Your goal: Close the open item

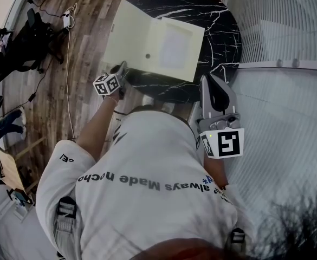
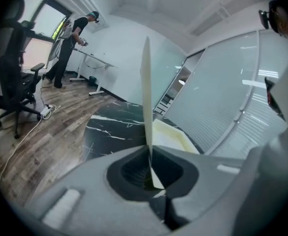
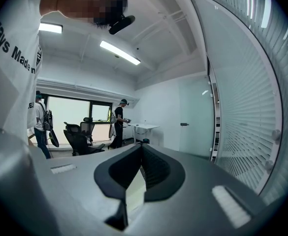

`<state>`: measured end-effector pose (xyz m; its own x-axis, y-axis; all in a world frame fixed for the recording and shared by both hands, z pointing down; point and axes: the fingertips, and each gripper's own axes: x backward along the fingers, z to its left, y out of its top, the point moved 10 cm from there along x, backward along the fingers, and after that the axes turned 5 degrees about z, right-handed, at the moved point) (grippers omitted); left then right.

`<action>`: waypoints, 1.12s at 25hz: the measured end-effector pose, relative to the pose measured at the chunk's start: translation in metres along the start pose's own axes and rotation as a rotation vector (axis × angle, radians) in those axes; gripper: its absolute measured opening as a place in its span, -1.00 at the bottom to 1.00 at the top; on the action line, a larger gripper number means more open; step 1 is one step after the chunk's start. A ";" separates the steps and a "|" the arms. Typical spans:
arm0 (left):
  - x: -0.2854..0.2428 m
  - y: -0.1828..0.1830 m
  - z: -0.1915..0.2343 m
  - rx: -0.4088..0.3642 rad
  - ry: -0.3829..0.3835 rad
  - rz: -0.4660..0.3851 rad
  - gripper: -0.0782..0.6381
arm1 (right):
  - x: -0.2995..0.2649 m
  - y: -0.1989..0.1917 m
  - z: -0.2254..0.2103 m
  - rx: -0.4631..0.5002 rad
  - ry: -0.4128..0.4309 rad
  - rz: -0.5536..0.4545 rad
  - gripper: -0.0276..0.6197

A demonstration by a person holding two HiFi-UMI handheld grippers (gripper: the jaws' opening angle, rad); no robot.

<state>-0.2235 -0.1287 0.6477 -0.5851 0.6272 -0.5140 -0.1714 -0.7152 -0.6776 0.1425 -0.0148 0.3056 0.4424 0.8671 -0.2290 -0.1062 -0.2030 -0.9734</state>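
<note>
Head view puts the cream box (image 1: 174, 50) on the dark marble table (image 1: 212, 15), and it is not closed yet. Its lid (image 1: 128, 37) is swung out to the far side of your left gripper (image 1: 120, 71), away from the tray half.

Left gripper view shows the jaws pinched onto the near edge of that lid. The panel runs straight out ahead from between them, seen edge-on and standing up off the table. The tray half of the box lies low and just to the right of the jaws. As I judge it, you have the grasp and the lift has begun. What is left is to carry the lid over to the right of the jaws, lay it flat on the tray and let go.

Your left arm reaches forward and down to the table edge, with the gripper pointing across the table along the plane of the lid.

Your right gripper (image 1: 209, 83) is held back beside your body, at the near edge of the table and well apart from the box. It tips upward, since its own view looks out at the room and ceiling, not the table. Its jaws are pressed together at the tips on nothing I can name. A pale strip shows low in the gap, and I cannot tell what it is.
</note>
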 end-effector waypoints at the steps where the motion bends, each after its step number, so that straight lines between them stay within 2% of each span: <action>1: 0.000 0.001 -0.005 -0.021 0.001 0.003 -0.74 | 0.000 0.001 0.000 0.001 0.001 -0.001 -0.91; 7: -0.002 0.005 -0.028 -0.173 0.038 0.041 -0.73 | 0.000 -0.001 -0.001 0.005 0.004 -0.001 -0.91; 14: -0.005 0.010 -0.059 -0.424 0.129 0.110 -0.67 | 0.002 0.000 0.001 0.008 0.004 0.000 -0.91; 21: -0.013 0.005 -0.092 -0.644 0.152 0.159 -0.65 | 0.004 -0.001 0.001 0.009 0.003 0.000 -0.91; 28: -0.024 0.000 -0.120 -0.804 0.165 0.217 -0.62 | 0.005 -0.002 0.000 0.005 -0.001 0.001 -0.91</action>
<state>-0.1142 -0.1067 0.5971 -0.4058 0.5832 -0.7037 0.5837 -0.4272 -0.6906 0.1447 -0.0104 0.3068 0.4414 0.8674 -0.2297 -0.1110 -0.2013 -0.9732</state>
